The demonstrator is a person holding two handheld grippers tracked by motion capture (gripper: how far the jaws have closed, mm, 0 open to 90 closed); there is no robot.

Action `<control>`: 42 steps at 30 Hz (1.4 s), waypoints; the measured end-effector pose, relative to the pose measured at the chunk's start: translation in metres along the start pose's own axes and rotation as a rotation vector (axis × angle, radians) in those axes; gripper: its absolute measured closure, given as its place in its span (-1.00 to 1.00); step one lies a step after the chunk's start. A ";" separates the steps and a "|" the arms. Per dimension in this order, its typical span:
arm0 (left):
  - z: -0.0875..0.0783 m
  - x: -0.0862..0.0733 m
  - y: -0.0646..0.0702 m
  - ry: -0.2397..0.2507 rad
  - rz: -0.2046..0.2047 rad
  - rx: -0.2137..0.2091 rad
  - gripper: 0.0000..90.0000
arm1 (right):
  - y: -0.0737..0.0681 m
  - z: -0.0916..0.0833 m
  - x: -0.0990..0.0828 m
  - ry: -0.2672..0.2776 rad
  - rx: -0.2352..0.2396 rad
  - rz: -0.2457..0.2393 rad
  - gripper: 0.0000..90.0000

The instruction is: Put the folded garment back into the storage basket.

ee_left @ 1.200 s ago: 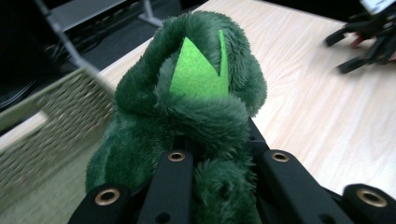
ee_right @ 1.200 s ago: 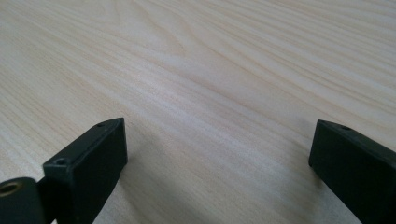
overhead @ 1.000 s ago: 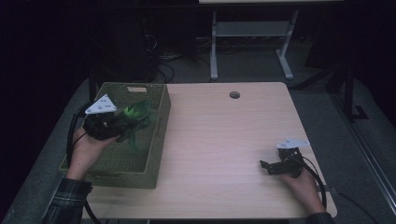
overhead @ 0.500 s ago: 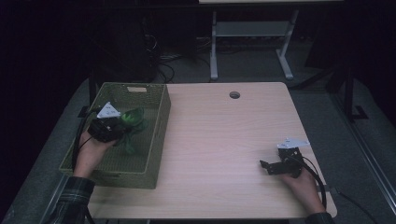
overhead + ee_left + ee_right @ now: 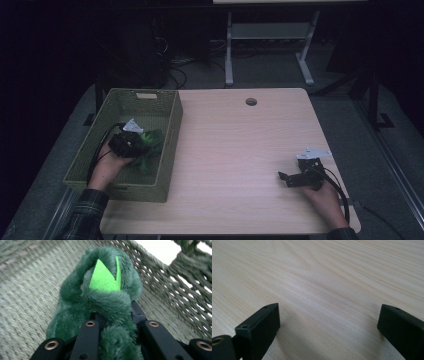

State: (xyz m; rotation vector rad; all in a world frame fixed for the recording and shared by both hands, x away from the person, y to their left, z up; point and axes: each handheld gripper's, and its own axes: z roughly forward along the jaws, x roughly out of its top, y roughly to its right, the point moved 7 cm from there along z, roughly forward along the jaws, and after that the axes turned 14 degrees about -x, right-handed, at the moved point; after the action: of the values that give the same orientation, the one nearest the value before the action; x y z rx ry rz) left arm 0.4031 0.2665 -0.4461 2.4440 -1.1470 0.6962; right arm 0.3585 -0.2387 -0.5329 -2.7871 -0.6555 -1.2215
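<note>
So we're basically at the drop-off: our left gripper [image 5: 134, 143] is down inside the green woven basket [image 5: 172, 131] with the green plush toy [image 5: 105, 302] between its jaws, and the toy looks like it's resting on the basket floor near the right wall. The jaws have just been easing open with the fur between them, though it looks like they're pressing it, so we'd call it gripped for now. Left to do: finish letting go and lift out. Our right gripper [image 5: 294, 178] sits on the table [image 5: 240, 145], jaws wide apart, holding nothing.
</note>
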 end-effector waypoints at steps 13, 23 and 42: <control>-0.007 -0.013 0.013 -0.018 0.030 -0.070 0.25 | 0.000 0.000 0.000 0.000 0.000 0.000 -0.91; -0.023 -0.011 0.006 0.065 0.030 -0.023 -0.17 | 0.000 0.000 0.000 0.001 -0.002 0.001 -0.91; -0.040 -0.003 -0.001 0.154 0.010 0.025 -0.31 | 0.000 0.000 0.000 0.001 -0.002 0.001 -0.91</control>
State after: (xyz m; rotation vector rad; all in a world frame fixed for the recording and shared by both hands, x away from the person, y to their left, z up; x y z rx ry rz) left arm 0.3913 0.2891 -0.4152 2.3601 -1.0973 0.8899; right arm 0.3588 -0.2389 -0.5330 -2.7877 -0.6529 -1.2244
